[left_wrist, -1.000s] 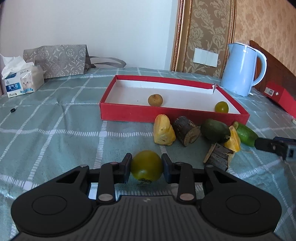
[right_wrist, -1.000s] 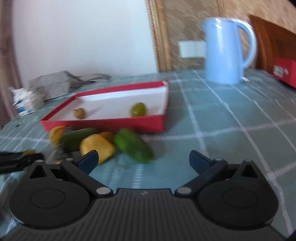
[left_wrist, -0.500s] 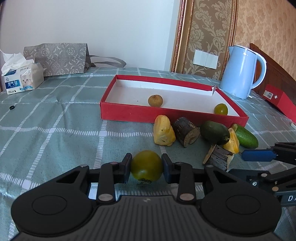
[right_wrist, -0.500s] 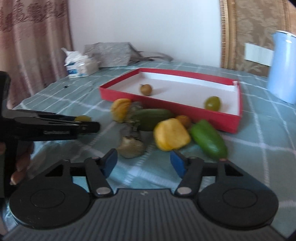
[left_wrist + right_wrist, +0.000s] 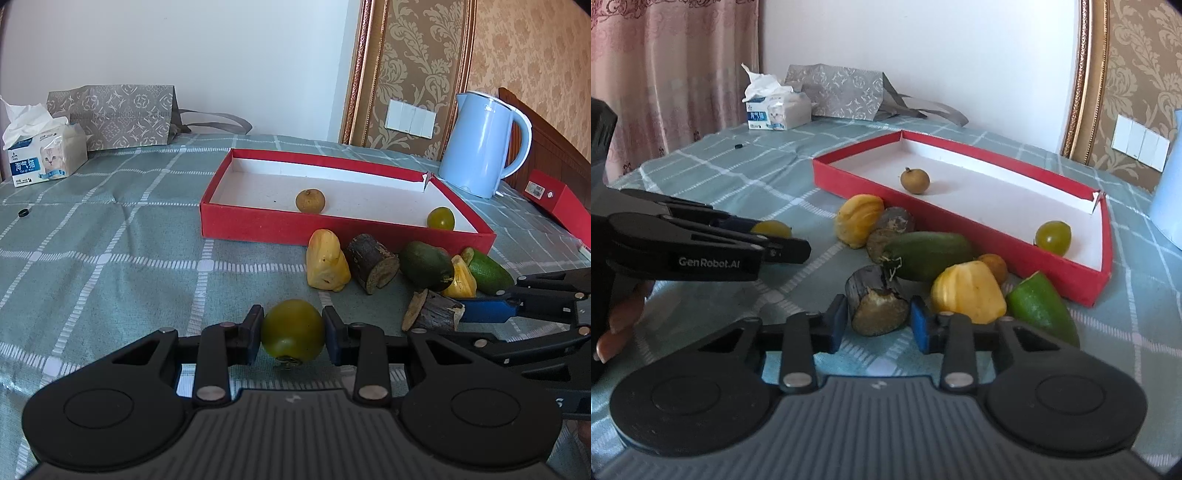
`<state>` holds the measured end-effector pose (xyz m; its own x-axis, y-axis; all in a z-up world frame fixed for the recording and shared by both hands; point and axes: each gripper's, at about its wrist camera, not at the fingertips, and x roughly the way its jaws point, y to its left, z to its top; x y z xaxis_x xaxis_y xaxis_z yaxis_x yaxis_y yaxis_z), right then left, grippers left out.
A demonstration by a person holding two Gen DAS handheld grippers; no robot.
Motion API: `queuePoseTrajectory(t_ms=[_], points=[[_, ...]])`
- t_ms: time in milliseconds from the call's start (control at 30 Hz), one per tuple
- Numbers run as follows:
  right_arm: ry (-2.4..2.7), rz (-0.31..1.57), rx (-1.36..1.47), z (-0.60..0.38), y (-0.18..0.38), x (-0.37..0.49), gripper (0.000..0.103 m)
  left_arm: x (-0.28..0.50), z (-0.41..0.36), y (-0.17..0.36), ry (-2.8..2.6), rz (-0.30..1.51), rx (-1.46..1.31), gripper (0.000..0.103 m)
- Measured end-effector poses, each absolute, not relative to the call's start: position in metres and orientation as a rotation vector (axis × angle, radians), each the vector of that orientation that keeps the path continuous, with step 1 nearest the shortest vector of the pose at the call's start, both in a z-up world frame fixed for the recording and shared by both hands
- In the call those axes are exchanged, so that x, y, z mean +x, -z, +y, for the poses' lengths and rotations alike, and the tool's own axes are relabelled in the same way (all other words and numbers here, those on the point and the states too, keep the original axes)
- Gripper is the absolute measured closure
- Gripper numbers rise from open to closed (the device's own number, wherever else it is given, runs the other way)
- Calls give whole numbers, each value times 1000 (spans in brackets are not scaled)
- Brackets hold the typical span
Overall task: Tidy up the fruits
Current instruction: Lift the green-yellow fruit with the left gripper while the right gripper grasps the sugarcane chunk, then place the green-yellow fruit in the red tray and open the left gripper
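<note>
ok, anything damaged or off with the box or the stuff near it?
Yes. The red box has a torn far right corner, its wall split and flapping. Also, two bark-covered wood chunks sit among the fruit; the right gripper is closing around one.

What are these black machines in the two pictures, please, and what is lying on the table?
They are hand-held grasping tools, one in each hand of a person; no robot arm is present. Each picture comes from a camera on one tool, looking along its fingers.

The left tool is shut on a round green fruit. The right tool is closing its jaws around a dark sugarcane piece.

On the checked tablecloth stands a red tray holding a small brown fruit and a small green fruit. In front of the tray lie yellow jackfruit pieces, a dark green avocado and another cane piece. A blue kettle stands behind.
</note>
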<state>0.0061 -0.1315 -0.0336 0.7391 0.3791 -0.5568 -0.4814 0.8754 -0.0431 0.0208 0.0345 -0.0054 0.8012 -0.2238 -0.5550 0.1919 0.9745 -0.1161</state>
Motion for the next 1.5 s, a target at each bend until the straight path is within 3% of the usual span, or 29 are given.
queuePoseTrajectory(t_ms=[900, 1200, 1433, 1500], points=[[-544, 561, -25, -163, 41, -10, 69, 19, 30, -15, 209, 504, -15, 69], [-544, 567, -23, -162, 41, -9, 69, 90, 22, -49, 179, 474, 3, 69], [-547, 569, -15, -164, 42, -9, 69, 150, 10, -36, 129, 545, 41, 69], [-548, 570, -11, -164, 41, -8, 69, 157, 11, -30, 117, 548, 30, 63]])
